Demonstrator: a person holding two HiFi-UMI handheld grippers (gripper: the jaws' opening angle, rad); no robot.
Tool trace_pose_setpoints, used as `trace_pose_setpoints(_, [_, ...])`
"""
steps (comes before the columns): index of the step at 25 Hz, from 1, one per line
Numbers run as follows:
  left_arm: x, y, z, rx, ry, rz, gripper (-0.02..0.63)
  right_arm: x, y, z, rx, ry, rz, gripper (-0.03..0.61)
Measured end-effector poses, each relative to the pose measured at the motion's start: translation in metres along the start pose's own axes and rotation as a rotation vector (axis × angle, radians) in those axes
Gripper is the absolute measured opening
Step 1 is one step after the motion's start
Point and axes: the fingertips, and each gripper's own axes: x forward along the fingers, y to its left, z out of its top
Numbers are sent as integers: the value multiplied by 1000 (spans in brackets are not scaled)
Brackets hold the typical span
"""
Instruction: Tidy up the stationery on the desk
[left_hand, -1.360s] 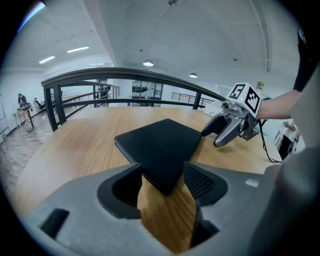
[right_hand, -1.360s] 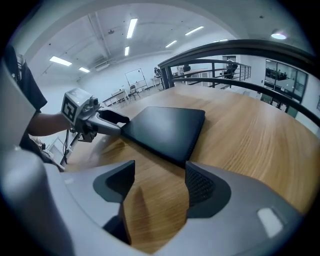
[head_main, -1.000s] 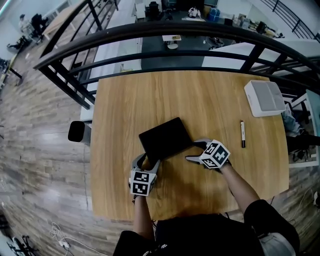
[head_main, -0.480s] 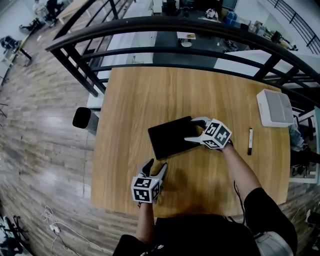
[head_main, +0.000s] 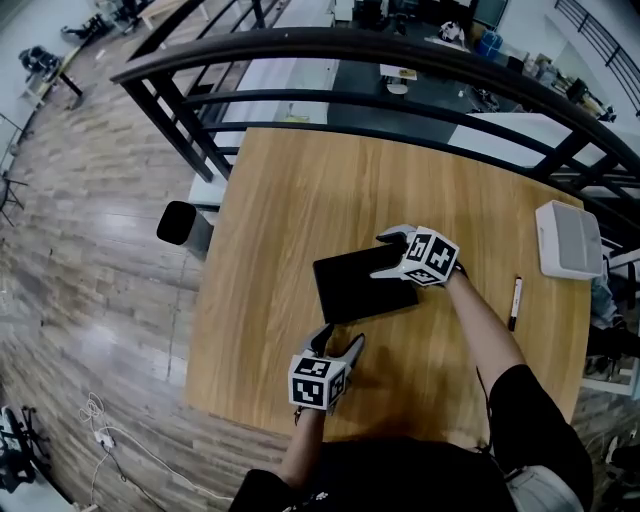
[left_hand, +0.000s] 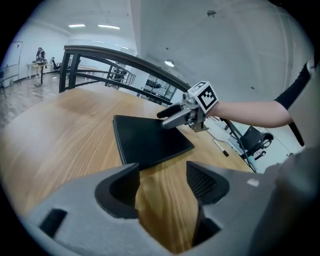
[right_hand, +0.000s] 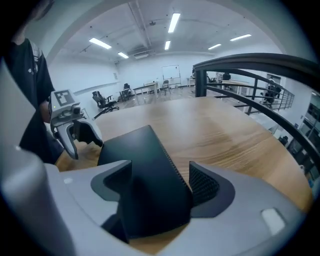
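1. The wooden counter (head_main: 290, 200) fills most of the head view. There's a black railing (head_main: 400, 60) running along its far edge.
2. The biggest thing on it is a black notebook (head_main: 350, 292). It's lying flat near the middle, turned a bit askew to the counter's edges, and you can see stitching along its rim in the gripper views.
3. A white box (head_main: 570, 240) sits way over at the far right edge, well apart from the notebook and both grippers.
4. The right gripper (head_main: 383, 255) is over the notebook's far right corner, with its marker cube just off the notebook's right edge. Its jaws have just been opening and now stand wide apart. In the right gripper view that corner of the notebook sits in the gap between them, but the pads aren't squeezing it, so it's not really holding anything.
5. The left gripper (head_main: 340, 340) is on the near side, just off the notebook's near edge and not touching it. Its jaws have just been opening too and are spread wide. In its own view there's only bare wood between them, and the notebook starts just past the tips.
6. The smallest thing is a marker pen (head_main: 515, 302), lying on the counter to the right of the right forearm, between the notebook and the white box.
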Motion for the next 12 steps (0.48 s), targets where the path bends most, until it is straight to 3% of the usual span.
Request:
trace_pose_setpoints(7, [-1, 8, 4, -5, 6, 15, 287, 1, 9, -15, 6, 62, 45, 347])
trace_pose_setpoints(12, [-1, 9, 4, 49, 23, 25, 287, -9, 20, -30, 25, 93, 43, 341])
